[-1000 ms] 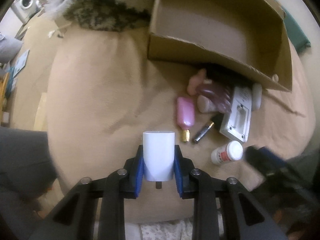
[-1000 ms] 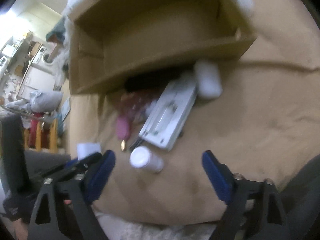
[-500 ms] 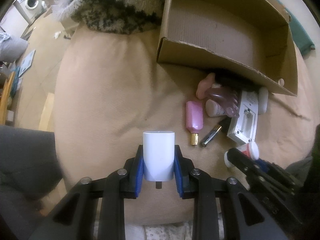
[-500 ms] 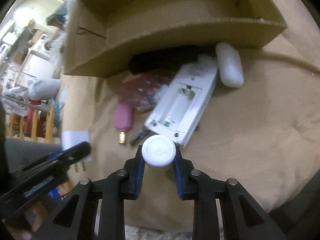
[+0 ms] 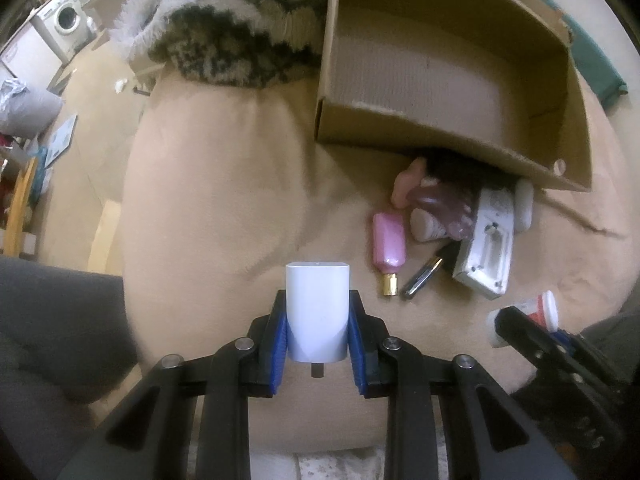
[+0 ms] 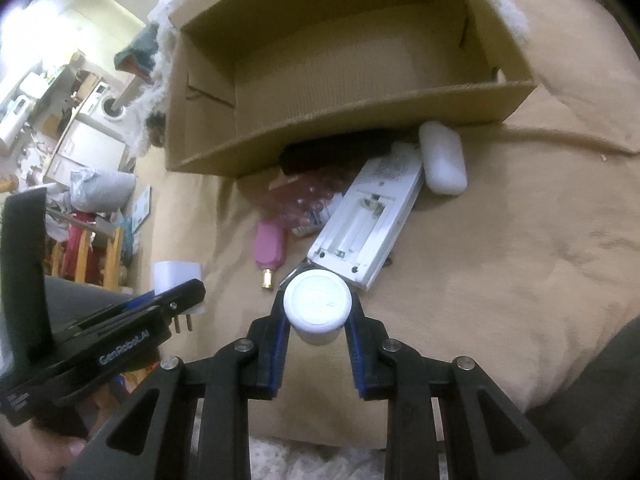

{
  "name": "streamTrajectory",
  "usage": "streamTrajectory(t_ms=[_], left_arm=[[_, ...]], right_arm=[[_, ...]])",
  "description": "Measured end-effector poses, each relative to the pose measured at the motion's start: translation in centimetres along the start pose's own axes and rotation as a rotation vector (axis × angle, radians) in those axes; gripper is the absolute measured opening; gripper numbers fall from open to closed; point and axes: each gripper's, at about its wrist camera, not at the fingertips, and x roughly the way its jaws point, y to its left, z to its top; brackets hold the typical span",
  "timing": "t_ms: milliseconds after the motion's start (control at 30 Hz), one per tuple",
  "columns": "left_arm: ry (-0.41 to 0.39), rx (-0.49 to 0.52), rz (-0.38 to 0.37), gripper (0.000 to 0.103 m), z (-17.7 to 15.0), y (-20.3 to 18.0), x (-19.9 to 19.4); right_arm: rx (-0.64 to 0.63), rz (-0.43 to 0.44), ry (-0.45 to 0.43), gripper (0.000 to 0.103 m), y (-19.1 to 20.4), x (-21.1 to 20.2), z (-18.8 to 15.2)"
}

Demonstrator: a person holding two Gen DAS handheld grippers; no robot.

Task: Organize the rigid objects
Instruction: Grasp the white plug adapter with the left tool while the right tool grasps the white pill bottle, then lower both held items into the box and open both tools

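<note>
Both wrist cameras are looking down along their fingers, close over the bed, sharing the box [image 5: 452,80] [image 6: 352,60].

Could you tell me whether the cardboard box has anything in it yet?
Empty, as far as shown: the cardboard box shows only bare corrugated floor in both views, while the white remote lies outside it.

The cardboard box [image 6: 344,76] lies open with its floor bare, so there is room to reach in over the low front wall. Right under that wall the way is crowded: a white remote [image 6: 368,220], a white case [image 6: 442,158], a pink bottle [image 6: 270,246] and a pen-like stick [image 5: 422,278] lie packed together. The tan cushion [image 5: 224,200] left of this heap is open. A furry blanket [image 5: 224,36] stands beside the box's far left corner.
</note>
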Motion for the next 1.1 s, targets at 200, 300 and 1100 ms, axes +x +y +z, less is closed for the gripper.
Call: streamTrajectory(t_ms=[200, 300, 1100], left_arm=[[-0.083, 0.013, -0.014, 0.024, 1.5, -0.9, -3.6], [-0.119, 0.035, -0.026, 0.024, 2.8, -1.6, -5.2], [-0.199, 0.136, 0.001, 0.024, 14.4, -6.9, -0.2]], right_arm=[[0.011, 0.013, -0.066, 0.028, -0.7, -3.1, 0.9], [0.027, 0.033, -0.105, 0.028, -1.3, -4.4, 2.2], [-0.086, -0.076, -0.119, 0.028, -2.6, -0.2, 15.4]])
